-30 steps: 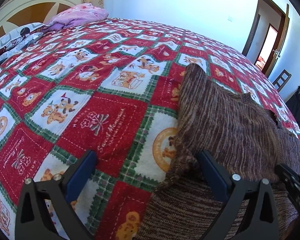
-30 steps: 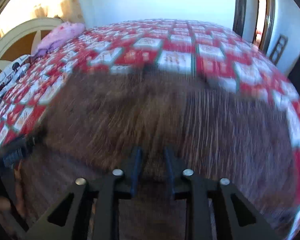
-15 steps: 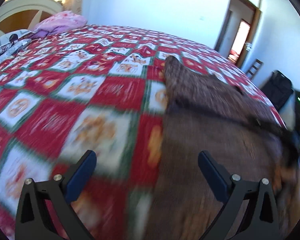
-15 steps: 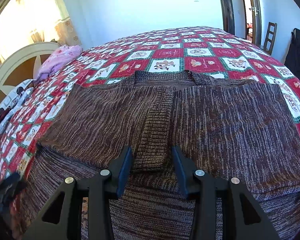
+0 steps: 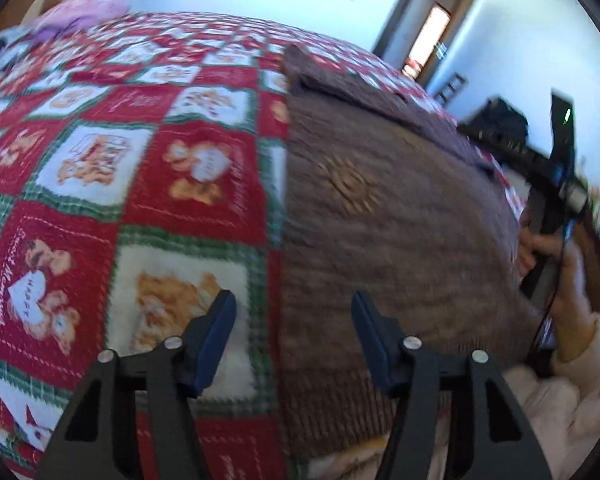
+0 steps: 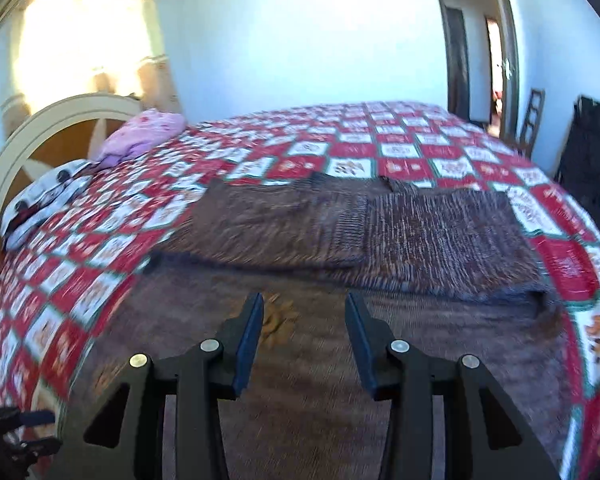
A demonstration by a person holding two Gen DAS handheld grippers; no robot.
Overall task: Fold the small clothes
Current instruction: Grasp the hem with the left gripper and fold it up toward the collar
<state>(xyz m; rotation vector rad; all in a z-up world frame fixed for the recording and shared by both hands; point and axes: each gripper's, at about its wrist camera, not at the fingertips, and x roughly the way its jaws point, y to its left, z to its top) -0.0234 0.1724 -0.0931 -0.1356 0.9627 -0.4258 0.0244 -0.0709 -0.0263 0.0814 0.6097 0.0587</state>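
Observation:
A brown knit sweater (image 6: pixel 440 236) lies flat on the bed, both sleeves folded across its upper part and a yellowish motif (image 5: pixel 352 188) on its front. My left gripper (image 5: pixel 294 320) hovers over the sweater's left side edge near the hem. Its jaws are closing, with that edge running between them and the pads not pressing on it. My right gripper (image 6: pixel 304 320) stands open above the lower front of the sweater, next to the motif (image 6: pixel 276 320), holding nothing. In the left wrist view a hand (image 5: pixel 548 252) grips the right tool's handle at the far right.
The bed carries a red, white and green patchwork quilt (image 5: pixel 100 152). A pink bundle (image 6: pixel 144 136) and a patterned pillow (image 6: pixel 48 196) lie by the headboard (image 6: pixel 56 128). An open door (image 6: pixel 500 52), a chair (image 6: pixel 534 120) and a black bag (image 6: pixel 592 148) stand beyond the bed.
My left gripper swept along the sweater's left edge toward the hem and its jaws narrowed. My right gripper drew back from the folded sleeves, its jaws wider than a second ago.

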